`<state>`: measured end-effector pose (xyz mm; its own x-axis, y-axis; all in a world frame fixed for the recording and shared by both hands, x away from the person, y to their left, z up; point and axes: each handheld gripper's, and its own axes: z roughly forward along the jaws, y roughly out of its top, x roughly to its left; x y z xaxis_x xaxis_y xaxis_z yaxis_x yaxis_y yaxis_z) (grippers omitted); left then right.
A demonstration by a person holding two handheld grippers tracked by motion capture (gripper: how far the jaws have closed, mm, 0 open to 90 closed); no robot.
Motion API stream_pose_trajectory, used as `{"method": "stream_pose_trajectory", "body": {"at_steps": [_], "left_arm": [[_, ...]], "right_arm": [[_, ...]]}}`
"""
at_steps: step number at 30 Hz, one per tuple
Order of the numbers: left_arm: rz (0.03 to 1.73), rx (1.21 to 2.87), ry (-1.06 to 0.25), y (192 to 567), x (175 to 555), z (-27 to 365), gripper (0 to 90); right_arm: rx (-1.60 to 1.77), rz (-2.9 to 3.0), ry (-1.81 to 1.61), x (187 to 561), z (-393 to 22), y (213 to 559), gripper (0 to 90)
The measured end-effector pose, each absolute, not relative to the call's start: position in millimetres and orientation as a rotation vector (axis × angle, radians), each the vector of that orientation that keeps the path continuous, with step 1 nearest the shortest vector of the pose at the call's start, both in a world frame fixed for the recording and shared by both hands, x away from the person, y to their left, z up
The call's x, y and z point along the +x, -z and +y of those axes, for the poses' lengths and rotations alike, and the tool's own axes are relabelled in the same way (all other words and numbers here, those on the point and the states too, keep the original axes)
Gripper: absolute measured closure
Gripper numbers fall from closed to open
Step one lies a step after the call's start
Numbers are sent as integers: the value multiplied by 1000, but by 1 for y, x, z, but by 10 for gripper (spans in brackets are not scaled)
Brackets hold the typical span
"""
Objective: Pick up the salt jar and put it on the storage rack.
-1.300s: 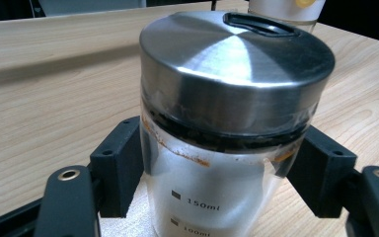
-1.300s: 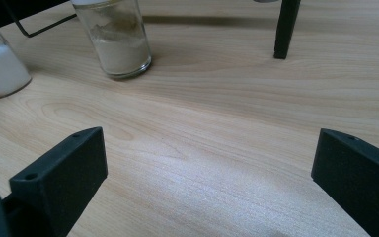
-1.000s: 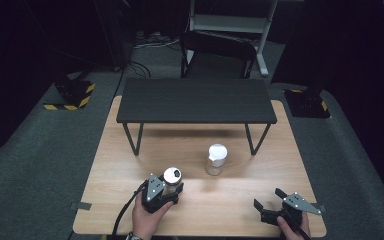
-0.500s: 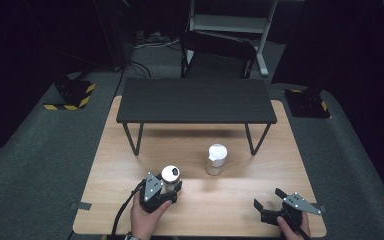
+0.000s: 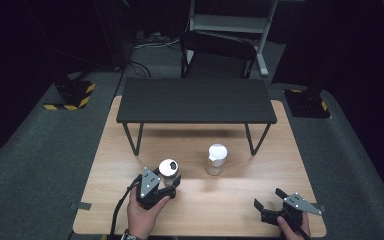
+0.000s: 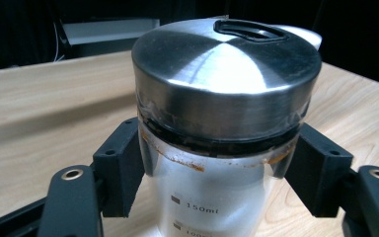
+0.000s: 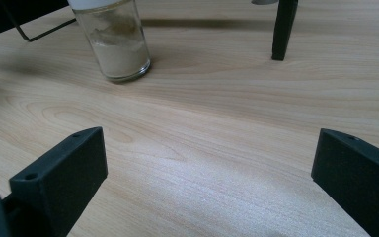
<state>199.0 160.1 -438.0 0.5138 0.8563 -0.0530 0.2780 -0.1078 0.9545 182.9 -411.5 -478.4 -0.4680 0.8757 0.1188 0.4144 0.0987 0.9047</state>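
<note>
Left hand-held gripper is clamped on the glass jar, black pads pressed against the glass on both sides just under the lid. From the left gripper view I see the jar upright, with a brushed steel lid that has a slot opening near its far edge, and volume marks printed on the glass. There's a rusty brown residue ring just under the lid rim.

In the high view the jar sits at the near-left part of the bench, in front of my left hand. I can't tell from the frames whether its base touches the wood.

Right hand-held gripper is at the near-right corner of the bench, jaws spread wide with nothing between them. The right gripper view shows bare wood grain between the two black pads.

A second jar with a white lid stands near the middle of the bench, well apart from both grippers and to the right of the held one. From the right gripper view it holds pale powder in its lower half.

A black riser shelf on thin metal legs spans the far part of the bench; one leg stands right of the powder jar. A black chair stands behind the bench.
</note>
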Motion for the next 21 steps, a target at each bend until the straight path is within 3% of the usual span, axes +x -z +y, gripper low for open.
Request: {"method": "stream_pose_trajectory", "body": {"at_steps": [21], "left_arm": [[975, 1596, -744, 377, 203, 156, 312]], "right_arm": [[1268, 1923, -1349, 183, -412, 479, 5]]}}
